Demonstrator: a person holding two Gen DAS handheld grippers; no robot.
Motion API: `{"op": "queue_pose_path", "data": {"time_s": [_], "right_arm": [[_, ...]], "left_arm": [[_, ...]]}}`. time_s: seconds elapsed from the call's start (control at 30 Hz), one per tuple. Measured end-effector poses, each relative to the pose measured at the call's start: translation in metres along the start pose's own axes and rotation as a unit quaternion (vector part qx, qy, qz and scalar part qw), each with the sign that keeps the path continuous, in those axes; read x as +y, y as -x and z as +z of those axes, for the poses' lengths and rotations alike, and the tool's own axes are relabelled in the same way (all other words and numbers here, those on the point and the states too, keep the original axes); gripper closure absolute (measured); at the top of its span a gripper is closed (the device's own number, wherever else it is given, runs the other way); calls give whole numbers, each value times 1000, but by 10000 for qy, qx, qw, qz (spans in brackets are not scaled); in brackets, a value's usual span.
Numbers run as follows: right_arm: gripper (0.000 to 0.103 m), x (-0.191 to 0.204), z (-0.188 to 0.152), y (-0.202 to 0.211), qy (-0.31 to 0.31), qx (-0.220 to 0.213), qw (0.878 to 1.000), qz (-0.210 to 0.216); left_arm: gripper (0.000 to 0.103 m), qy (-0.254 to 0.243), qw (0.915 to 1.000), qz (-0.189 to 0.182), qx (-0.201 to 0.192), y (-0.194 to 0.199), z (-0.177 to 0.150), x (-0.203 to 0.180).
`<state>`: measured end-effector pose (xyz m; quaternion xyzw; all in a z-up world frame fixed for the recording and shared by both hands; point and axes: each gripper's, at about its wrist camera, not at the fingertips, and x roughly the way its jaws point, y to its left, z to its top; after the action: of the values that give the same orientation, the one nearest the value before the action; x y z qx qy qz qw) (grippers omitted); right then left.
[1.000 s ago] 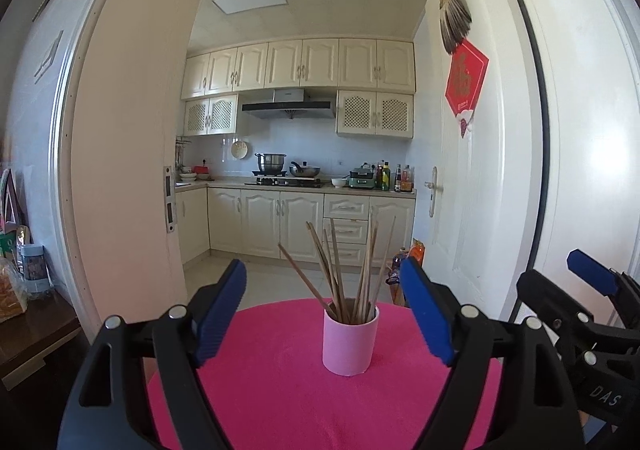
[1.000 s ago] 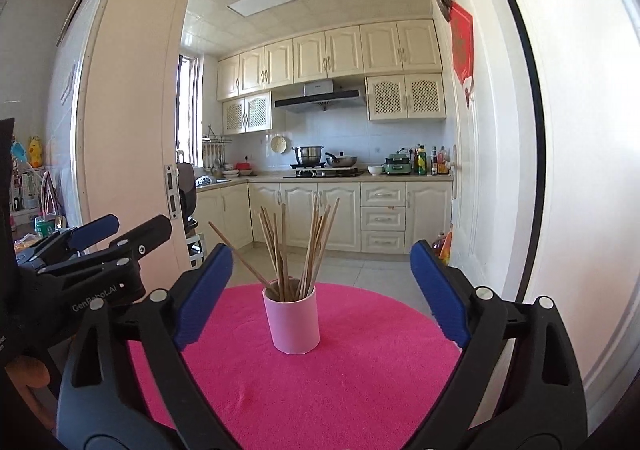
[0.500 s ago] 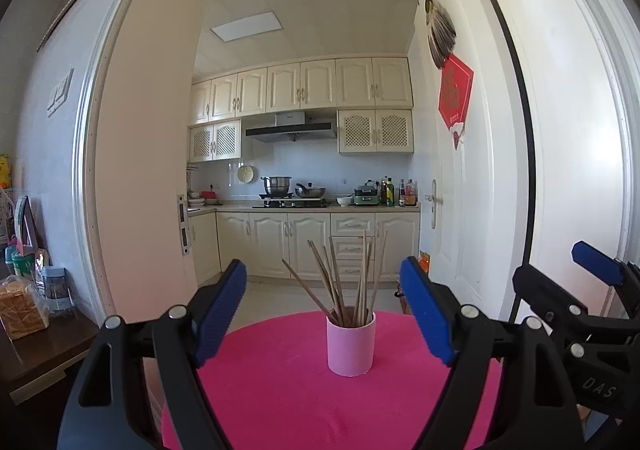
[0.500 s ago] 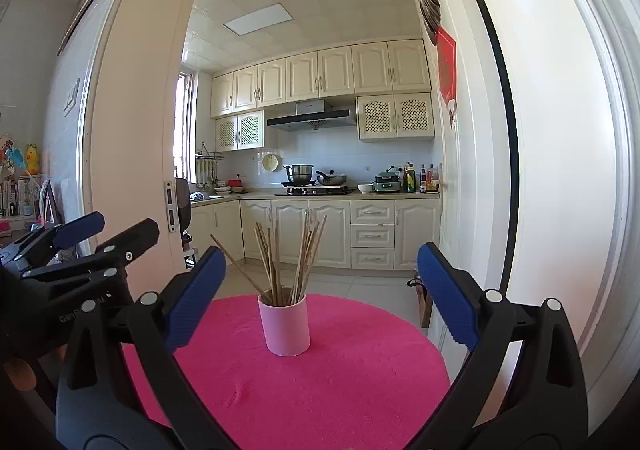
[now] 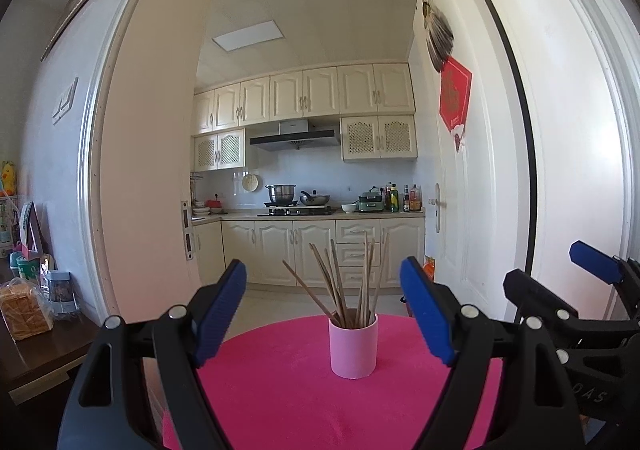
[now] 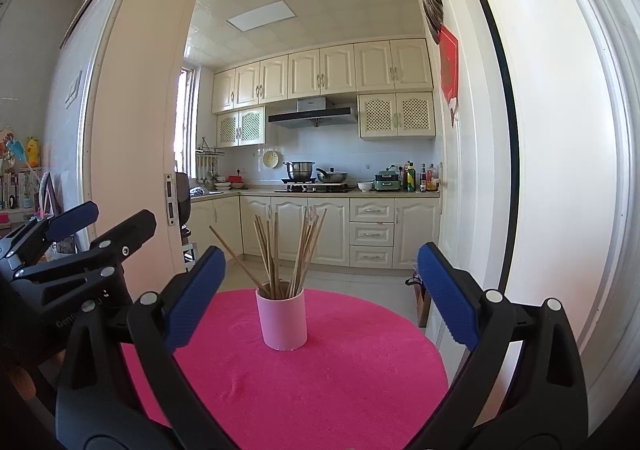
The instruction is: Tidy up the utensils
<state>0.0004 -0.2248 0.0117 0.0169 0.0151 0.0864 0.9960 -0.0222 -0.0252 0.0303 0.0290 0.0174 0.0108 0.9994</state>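
Chopsticks (image 5: 348, 282) stand upright in a pink cup (image 5: 353, 346) mid-table (image 5: 280, 390), well short of the left gripper (image 5: 324, 314) and right gripper (image 6: 320, 298), both spread wide, holding nothing.

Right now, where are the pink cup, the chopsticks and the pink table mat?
Pink cup (image 5: 353, 346): left wrist view, middle of its side.
Chopsticks (image 5: 338, 282): left wrist view, one stick's shaft above the rim.
Pink table mat (image 6: 320, 390): right wrist view, bare patch before the cup.

Pink cup (image 5: 353, 346) upright on round magenta table, brown chopsticks (image 5: 347, 280) fanned inside
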Motion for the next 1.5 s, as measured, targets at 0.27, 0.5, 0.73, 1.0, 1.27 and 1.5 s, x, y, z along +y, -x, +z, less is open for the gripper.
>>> {"op": "queue_pose_path", "data": {"time_s": [0.27,0.5,0.73,1.0,1.27,1.5], "right_arm": [[8,-1,-4,-2,6,52,10000,-23],[8,-3,-5,-3,-14,81,10000,-3],[8,-3,-6,-3,-5,80,10000,-2],[8,-5,-7,-5,-38,110,9999,11],[8,-5,-8,-5,-35,111,9999,5],[8,-5,-8,-4,-28,114,9999,11]], "left_arm": [[25,14,10000,-28,52,-4,-3,0],[25,11,10000,-32,82,-6,-3,-1],[25,26,9999,-40,96,-8,-4,-1],[25,13,10000,-31,85,-10,-5,-2],[25,10,9999,-26,98,-10,-7,-3],[25,0,10000,-19,96,-11,-8,-3]]}}
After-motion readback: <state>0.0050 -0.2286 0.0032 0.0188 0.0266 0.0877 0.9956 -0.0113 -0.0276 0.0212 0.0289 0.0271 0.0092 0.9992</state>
